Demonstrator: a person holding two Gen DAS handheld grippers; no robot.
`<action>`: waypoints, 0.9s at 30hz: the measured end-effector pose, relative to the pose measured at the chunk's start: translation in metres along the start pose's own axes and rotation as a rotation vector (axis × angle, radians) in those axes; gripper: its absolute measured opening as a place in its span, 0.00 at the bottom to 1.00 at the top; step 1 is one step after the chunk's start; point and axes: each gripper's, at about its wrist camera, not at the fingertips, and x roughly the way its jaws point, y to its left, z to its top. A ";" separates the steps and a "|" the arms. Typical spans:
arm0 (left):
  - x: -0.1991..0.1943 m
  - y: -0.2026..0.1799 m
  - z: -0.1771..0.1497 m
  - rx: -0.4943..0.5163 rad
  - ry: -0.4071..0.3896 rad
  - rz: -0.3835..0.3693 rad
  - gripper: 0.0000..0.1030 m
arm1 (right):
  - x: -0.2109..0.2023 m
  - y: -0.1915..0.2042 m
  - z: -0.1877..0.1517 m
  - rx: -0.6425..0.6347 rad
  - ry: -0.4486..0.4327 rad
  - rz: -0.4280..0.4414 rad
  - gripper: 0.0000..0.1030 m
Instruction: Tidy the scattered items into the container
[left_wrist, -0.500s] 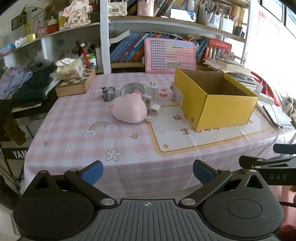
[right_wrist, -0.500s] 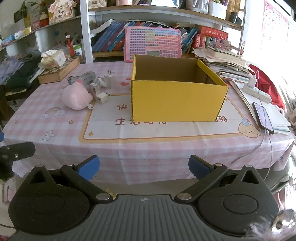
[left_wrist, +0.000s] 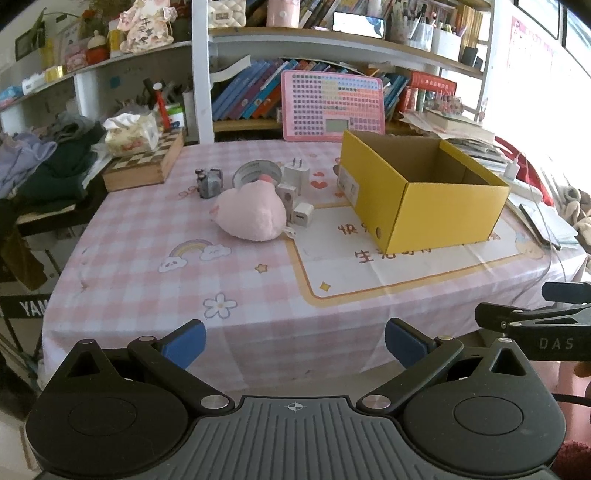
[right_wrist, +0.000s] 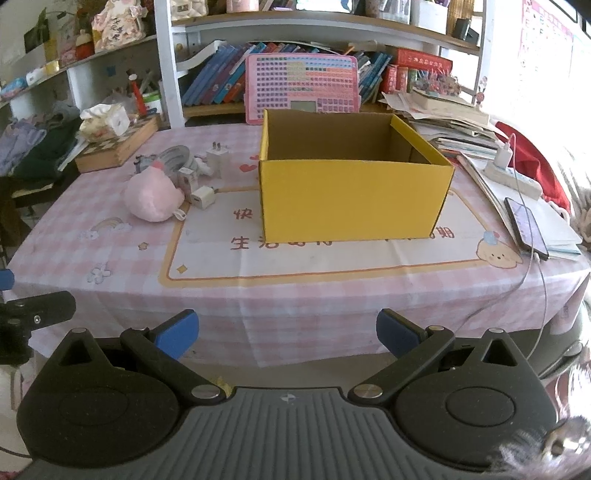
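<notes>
From the left wrist view I have my left hand-held gripper (left_wrist: 295, 341) hanging short of the worktop's (left_wrist: 155, 295) near edge, jaws spread wide with nothing between them, and a broad bare stretch of checked cloth lies between that edge and the yellow box (left_wrist: 443, 210). The box stands open-topped and empty, its cardboard inside showing. Left of the box I count one pink plush toy (left_wrist: 251, 214), three white chargers (left_wrist: 301, 215) close against the plush, one roll of tape (left_wrist: 255, 170) behind it, and one small grey gadget (left_wrist: 208, 181) furthest from the box. From the right wrist view my right hand-held gripper (right_wrist: 288, 332) is likewise spread wide and holding nothing, off the near edge, squarely facing the yellow box (right_wrist: 351, 199). The cloth in front of the box is bare to the edge. Right of the box lie one phone (right_wrist: 526, 227) with a cable and one power strip (right_wrist: 511, 177); left of it sits the pink plush toy (right_wrist: 153, 199) with the same three chargers (right_wrist: 203, 197) around it.
</notes>
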 end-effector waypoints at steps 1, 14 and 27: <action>0.000 0.000 0.000 0.000 0.000 0.000 1.00 | 0.000 0.000 0.000 -0.001 -0.001 0.000 1.00; -0.002 -0.002 -0.001 0.003 -0.013 -0.011 1.00 | -0.006 0.002 -0.001 -0.028 -0.035 0.017 1.00; -0.002 0.001 -0.001 -0.002 -0.014 -0.025 1.00 | -0.004 0.003 -0.001 -0.030 -0.028 0.037 1.00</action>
